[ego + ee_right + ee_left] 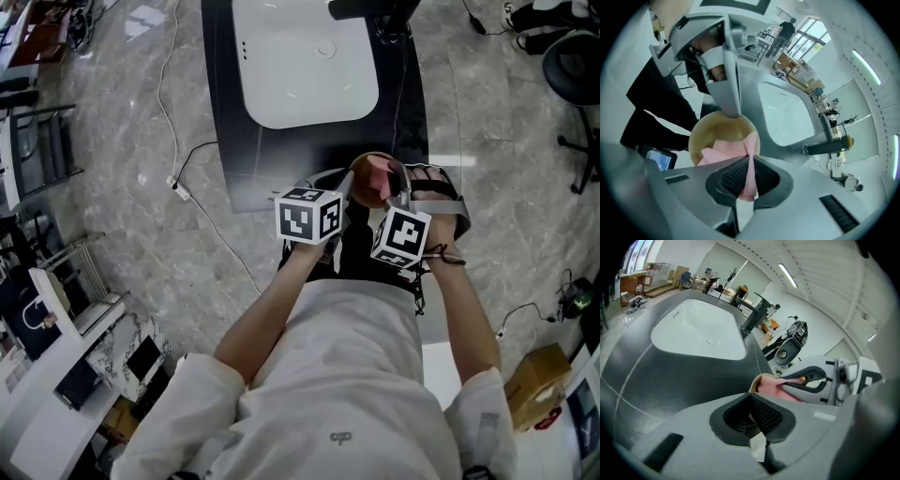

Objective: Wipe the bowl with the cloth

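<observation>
I hold a tan bowl (pixel 366 167) in the air between both grippers, over the near edge of the dark counter (pixel 223 112). My left gripper (pixel 349 189) is shut on the bowl's thin rim (pixel 753 385). My right gripper (pixel 392 189) is shut on a pink cloth (pixel 723 151), whose folds lie inside the bowl (pixel 717 129). In the right gripper view the right gripper (pixel 749 174) pinches a ridge of cloth, and the left gripper's fingers (pixel 725 101) reach down to the bowl's far rim. In the left gripper view the left gripper (pixel 751 401) stands beside the cloth (pixel 769 387).
A white sink basin (pixel 305 61) is set in the counter, with a dark faucet (pixel 754 315) at its far side. A white cable (pixel 178 183) runs over the marble floor at left. An office chair (pixel 574 70) and a cardboard box (pixel 534 380) stand at right.
</observation>
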Motion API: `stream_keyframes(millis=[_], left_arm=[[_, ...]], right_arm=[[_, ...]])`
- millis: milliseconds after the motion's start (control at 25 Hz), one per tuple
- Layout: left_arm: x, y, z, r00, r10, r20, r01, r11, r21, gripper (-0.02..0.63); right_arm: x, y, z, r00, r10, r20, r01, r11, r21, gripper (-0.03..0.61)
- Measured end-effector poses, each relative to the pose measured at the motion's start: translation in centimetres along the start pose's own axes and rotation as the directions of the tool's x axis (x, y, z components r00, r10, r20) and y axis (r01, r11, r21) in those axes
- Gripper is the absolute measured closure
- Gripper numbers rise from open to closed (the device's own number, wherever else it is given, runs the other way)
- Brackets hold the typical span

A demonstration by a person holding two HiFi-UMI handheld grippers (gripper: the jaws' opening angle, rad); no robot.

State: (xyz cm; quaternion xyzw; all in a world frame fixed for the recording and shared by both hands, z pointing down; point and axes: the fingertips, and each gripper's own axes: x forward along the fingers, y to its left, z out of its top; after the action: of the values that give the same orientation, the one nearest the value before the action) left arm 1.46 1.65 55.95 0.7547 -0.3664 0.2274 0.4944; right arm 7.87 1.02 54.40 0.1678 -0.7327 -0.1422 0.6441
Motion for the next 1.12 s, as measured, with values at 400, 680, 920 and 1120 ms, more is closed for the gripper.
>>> stream_keyframes(millis=[400, 680, 920, 1120], left_arm=[[0.3, -0.2, 0.1, 1.000, -0.008, 0.003, 0.008, 1.000, 0.025, 0.598], [0.3, -0.1, 0.1, 1.000, -0.008, 0.020, 0.008, 1.000, 0.002, 0.598], [0.2, 0.1, 0.1, 0.999, -0.006, 0.040, 0.007, 1.000, -0.030, 0.598], [0.2, 0.1, 0.3, 0.999, 0.004, 0.047, -0.003, 0.999, -0.034, 0.598]], right_arm=[[1.3, -3.0, 1.9, 0.994, -0.097, 0.059, 0.092, 0.993, 0.079, 0.563], [1.5, -1.9, 4.3, 0.990, -0.081, 0.113, 0.065, 0.988, 0.139, 0.563], [1.9, 1.5, 4.0, 0.990, 0.060, 0.126, -0.093, 0.956, 0.279, 0.563], [1.0, 4.4, 5.5, 0.963, 0.188, 0.191, -0.238, 0.928, 0.286, 0.563]])
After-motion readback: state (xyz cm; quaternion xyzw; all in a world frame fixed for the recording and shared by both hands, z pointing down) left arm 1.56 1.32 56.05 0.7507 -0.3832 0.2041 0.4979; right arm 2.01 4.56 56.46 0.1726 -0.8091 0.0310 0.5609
